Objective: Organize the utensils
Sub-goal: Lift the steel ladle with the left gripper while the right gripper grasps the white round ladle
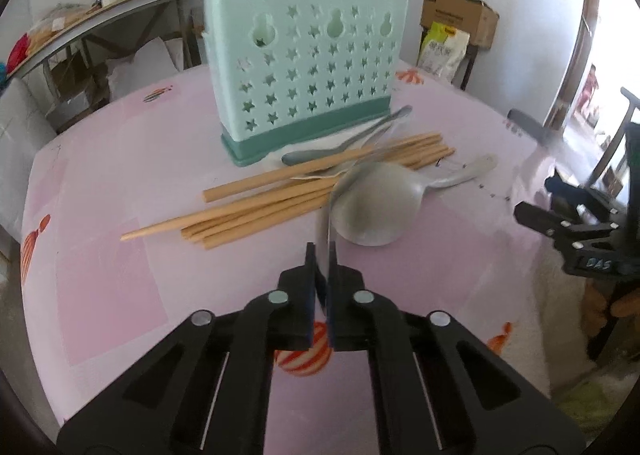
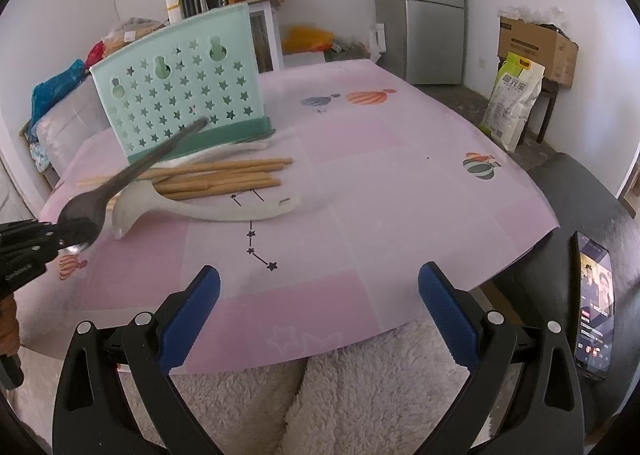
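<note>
My left gripper (image 1: 322, 251) is shut on the bowl of a metal spoon (image 2: 86, 211), seen edge-on in the left wrist view. Its handle points up toward the mint-green star-holed utensil holder (image 1: 304, 67) (image 2: 180, 95), which stands upright. In front of the holder lie several wooden chopsticks (image 1: 260, 207) (image 2: 216, 175), a white rice paddle (image 1: 372, 207) (image 2: 200, 211) and a second grey spoon (image 1: 296, 157). My right gripper (image 2: 320, 287) hangs open over the near table edge with nothing between its fingers. The left gripper (image 2: 76, 237) shows at the far left of the right wrist view.
A pink patterned cloth (image 2: 380, 175) covers the table. A fluffy white blanket (image 2: 320, 395) lies below its near edge. A lit phone (image 2: 596, 303) rests on a dark seat at the right. A cardboard box (image 2: 536, 43), a sack (image 2: 512, 103) and a fridge (image 2: 432, 7) stand behind.
</note>
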The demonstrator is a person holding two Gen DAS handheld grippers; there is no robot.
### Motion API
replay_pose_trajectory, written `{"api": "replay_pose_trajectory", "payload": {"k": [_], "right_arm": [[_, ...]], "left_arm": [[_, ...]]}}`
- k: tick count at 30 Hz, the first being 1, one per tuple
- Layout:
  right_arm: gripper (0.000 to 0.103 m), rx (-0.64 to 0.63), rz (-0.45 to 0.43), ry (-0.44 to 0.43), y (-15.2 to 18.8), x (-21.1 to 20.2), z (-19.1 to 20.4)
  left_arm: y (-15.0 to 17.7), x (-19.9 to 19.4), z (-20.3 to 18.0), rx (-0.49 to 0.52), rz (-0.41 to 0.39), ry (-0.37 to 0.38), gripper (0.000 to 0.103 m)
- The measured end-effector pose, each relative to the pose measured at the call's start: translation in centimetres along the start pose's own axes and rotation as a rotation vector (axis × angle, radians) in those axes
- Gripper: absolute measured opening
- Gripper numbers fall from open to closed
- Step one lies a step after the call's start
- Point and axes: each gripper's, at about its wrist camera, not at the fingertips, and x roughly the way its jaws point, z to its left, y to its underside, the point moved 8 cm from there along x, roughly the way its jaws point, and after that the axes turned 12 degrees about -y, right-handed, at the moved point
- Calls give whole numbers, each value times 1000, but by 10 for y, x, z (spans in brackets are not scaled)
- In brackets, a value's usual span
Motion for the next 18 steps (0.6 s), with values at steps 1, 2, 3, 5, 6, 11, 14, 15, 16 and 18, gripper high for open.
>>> {"api": "replay_pose_trajectory", "payload": {"k": [1,2,3,5,6,11,14,15,16,18], "right_arm": [[97,-4,-9,0,-1,-2,0],[97,-13,-24,0,-3,-5,2],[97,-21,-36,-6,-5,-8,3],[95,-44,-53,-20,-9,-12,8],[93,-71,-63,-29,-12,-14,13],[80,-236,-62,-93,-27,-8,48],[73,-361,-29,-112,-28,4,73],[71,-397,-11,-120,-27,10,81],[67,-427,8,-125,-26,16,86],[61,-470,35,-126,-24,26,93]], "left_arm": [[0,-4,2,-9,-5,5,2],[-2,-12,5,-30,-16,20,2],[-4,-18,7,-43,-26,26,2],[-9,-34,11,-59,-59,30,2],[-11,-42,13,-67,-76,30,2],[-24,-63,26,-129,-119,29,2],[-31,-69,35,-173,-138,26,2],[-33,-70,38,-185,-142,22,2],[-34,-71,41,-195,-145,20,2],[-37,-71,46,-217,-147,20,2]]}}
